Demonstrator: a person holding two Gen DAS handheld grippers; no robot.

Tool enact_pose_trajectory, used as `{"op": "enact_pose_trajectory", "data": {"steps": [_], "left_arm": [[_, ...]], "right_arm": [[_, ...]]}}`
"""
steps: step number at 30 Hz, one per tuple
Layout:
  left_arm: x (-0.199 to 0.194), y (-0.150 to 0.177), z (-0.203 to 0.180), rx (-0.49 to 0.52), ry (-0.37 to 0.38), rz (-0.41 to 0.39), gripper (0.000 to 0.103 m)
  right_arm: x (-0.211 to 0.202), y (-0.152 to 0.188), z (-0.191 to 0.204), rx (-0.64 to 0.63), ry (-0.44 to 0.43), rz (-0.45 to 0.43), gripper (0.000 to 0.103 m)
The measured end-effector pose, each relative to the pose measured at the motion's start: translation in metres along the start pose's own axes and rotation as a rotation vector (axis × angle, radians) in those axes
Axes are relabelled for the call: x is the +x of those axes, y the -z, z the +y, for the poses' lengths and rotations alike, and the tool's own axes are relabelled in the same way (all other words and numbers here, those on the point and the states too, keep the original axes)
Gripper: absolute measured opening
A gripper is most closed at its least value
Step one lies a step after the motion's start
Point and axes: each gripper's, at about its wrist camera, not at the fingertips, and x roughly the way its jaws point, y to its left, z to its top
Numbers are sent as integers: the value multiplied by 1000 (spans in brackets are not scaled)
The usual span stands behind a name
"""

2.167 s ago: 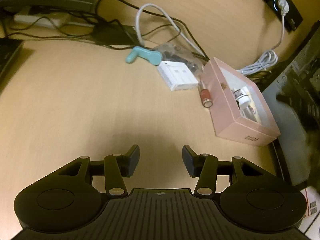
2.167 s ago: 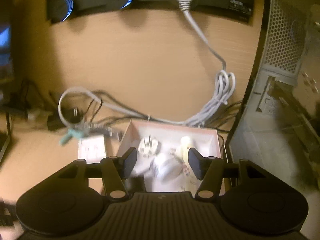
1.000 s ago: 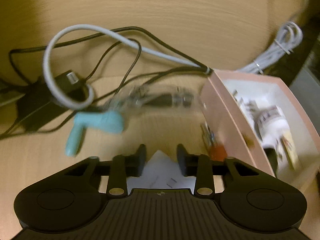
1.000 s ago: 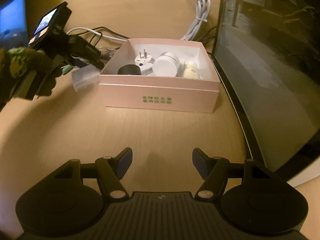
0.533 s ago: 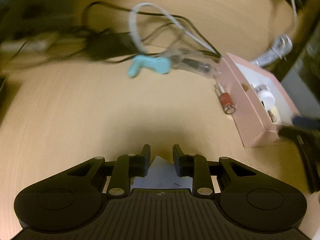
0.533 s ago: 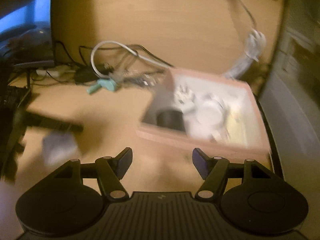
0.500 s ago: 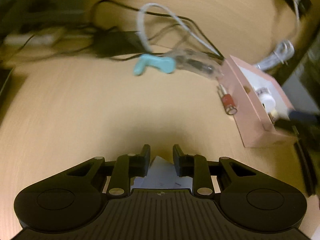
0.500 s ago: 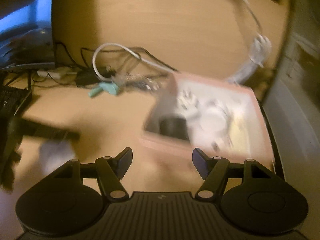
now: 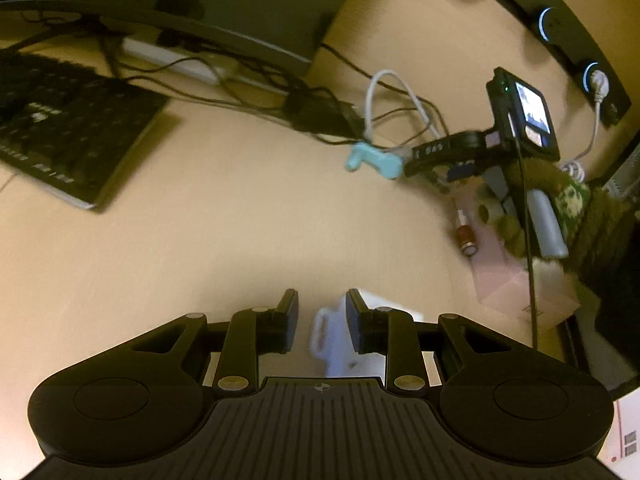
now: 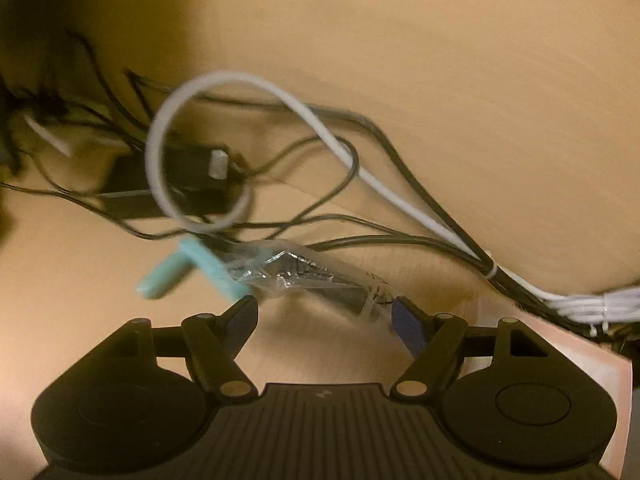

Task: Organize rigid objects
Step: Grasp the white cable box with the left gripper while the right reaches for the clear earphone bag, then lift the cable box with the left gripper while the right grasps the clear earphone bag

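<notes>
From the left wrist view my left gripper point(image 9: 322, 314) sits low over the desk point(image 9: 240, 232) with its jaws narrowed but not gripping: a small white box point(image 9: 340, 340) lies behind and partly under the right finger, blurred, and I see a gap between it and the left finger, so I read it as loose, not held. Off to the right the pink box point(image 9: 520, 292) stands well apart, with a small brown bottle point(image 9: 466, 236) lying just beside its near wall. My right gripper point(image 10: 324, 316) is spread wide and reaching down at the clear plastic bag point(image 10: 304, 276) that lies on the desk against the teal plastic piece point(image 10: 176, 266), in front of a tangle of cables point(image 10: 280, 168); the fingertips straddle the bag's ends without touching it, as far as I can tell. I judge the step in hand to be gathering the loose items beside the pink box. Next I should drop the right gripper lower, centre it on the bag's stiffer dark contents and not the crinkly film, keep clear of the cables, and close firmly before lifting toward the box.
</notes>
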Motion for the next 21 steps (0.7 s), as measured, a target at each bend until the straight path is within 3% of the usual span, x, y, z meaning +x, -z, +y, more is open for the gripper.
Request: {"op": "enact_pose_trajectory", "data": {"steps": [2,4,6,8,11,21], "left_arm": [[-2,5,5,-1,-19,11,29],[-2,11,9,-17,-24,24,28],[0,16,11,-26,-26,38,28],[3,20,10,-24,-20,55,28],[5,23,4,-2,-9,70,29],[3,23,-11,28,3,54,29]], "right_arm": [[6,-5,0,5,-9,3,76],[8,-4,2,-5,-37,21,66],[7,2,8,-31,-84,49,19],[4,14,15,-40,-113,62,10],[-10,35,24,-52,-163,51,4],[-68,120,29,-12,-346,39,1]]}}
